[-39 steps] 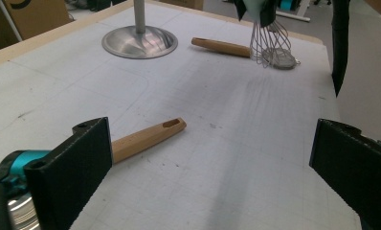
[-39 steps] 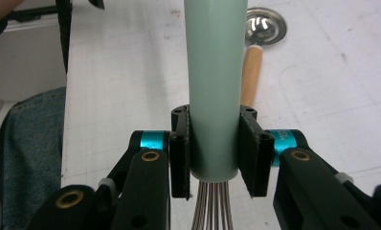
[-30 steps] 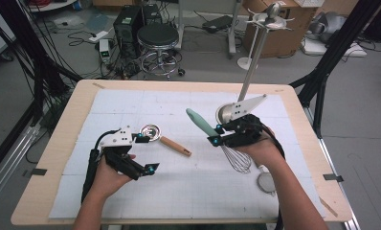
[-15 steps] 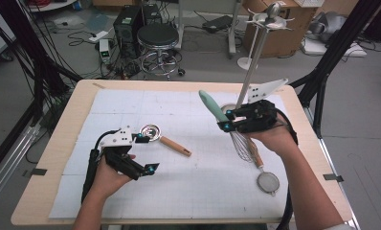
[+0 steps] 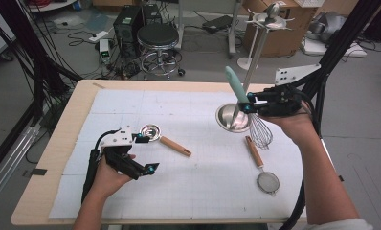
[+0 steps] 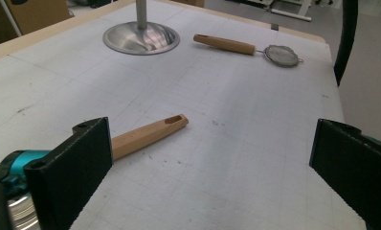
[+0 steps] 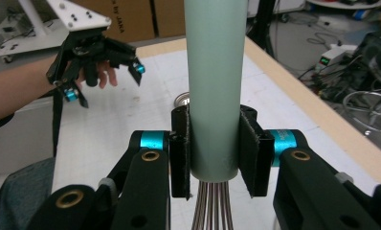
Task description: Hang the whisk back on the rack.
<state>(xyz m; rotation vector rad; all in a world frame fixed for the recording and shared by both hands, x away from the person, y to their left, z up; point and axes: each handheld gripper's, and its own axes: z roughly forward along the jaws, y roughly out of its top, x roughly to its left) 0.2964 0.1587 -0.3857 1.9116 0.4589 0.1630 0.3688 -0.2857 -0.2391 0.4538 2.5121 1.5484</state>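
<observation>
1. At the right side of the table (image 5: 50, 158), the right gripper (image 5: 248, 106) holds a whisk (image 5: 260, 129) lifted clear of the white mat (image 5: 188, 143), beside the steel base of the hanging stand (image 5: 232, 118)
2. In the right gripper view its jaws are clamped on the pale green handle (image 7: 212, 86), just above where the wires (image 7: 212, 211) leave it; handle end up, wire cage hanging below
3. The left gripper (image 5: 143, 154) rests low on the mat with its jaws wide apart and nothing between them; a small metal scoop with a wooden handle (image 6: 148, 135) lies just beside one jaw
4. A small strainer (image 5: 266, 181) lies flat on the mat, below the whisk
5. The whisk looks light, so a moderate grip should do; its smooth round handle may twist or slip between flat pads
6. The wire cage is springy and would give under pressure, so the stiff handle, near the wires, is the sound place to hold
7. The long handle above the grip could swing against the stand's pole (image 5: 255, 52)
</observation>
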